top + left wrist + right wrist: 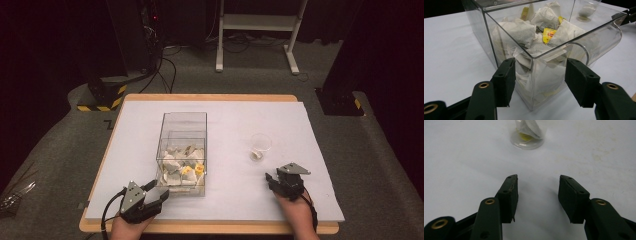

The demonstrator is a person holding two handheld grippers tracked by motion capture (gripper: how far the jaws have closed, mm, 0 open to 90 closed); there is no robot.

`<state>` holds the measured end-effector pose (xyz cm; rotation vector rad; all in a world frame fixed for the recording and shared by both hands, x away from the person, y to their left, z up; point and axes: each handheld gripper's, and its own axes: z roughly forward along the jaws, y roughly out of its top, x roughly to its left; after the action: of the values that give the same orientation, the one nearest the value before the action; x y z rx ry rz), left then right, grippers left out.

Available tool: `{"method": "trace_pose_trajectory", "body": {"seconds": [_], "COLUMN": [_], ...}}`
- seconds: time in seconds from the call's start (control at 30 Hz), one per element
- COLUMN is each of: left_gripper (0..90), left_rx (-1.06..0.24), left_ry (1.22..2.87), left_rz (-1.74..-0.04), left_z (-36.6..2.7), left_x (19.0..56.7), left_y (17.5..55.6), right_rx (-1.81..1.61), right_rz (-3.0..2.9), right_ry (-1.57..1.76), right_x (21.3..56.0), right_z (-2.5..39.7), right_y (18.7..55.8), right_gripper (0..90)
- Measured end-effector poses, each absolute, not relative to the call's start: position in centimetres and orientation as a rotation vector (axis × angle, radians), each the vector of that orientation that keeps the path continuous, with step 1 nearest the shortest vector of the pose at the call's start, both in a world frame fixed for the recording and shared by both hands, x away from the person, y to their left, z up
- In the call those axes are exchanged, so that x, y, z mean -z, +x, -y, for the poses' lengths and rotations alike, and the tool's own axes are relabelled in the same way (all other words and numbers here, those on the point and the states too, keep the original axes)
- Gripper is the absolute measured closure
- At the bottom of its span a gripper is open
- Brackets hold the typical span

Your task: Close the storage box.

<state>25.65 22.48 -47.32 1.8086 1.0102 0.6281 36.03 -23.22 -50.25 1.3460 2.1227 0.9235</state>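
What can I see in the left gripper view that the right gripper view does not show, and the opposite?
The left gripper view alone has the clear box of tea bags, its near corner between the open left gripper. The right gripper view alone has the open right gripper over bare white table cover. Both share the clear cup with one tea bag in it.

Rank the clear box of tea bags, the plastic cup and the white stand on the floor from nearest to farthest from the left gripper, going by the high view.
From the left gripper:
1. Clear box of tea bags, just ahead, slightly to its right.
2. Plastic cup, farther right across the table, ahead of the right gripper.
3. White stand, on the floor beyond the table's far edge.
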Motion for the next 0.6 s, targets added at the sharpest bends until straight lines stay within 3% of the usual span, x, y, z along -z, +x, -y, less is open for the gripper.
{"method": "trace_pose_trajectory", "body": {"seconds": [0.6], "left_gripper": [42.8], "left_rx": [-0.645], "left_ry": [1.806], "left_rz": [-1.015], "left_z": [-22.53], "left_x": [47.53], "left_y": [25.66], "right_rx": [-0.919], "right_rz": [-2.124], "right_ry": [1.348], "right_x": [50.26], "right_z": [23.21], "right_y": [36.10], "right_gripper": [49.6]}}
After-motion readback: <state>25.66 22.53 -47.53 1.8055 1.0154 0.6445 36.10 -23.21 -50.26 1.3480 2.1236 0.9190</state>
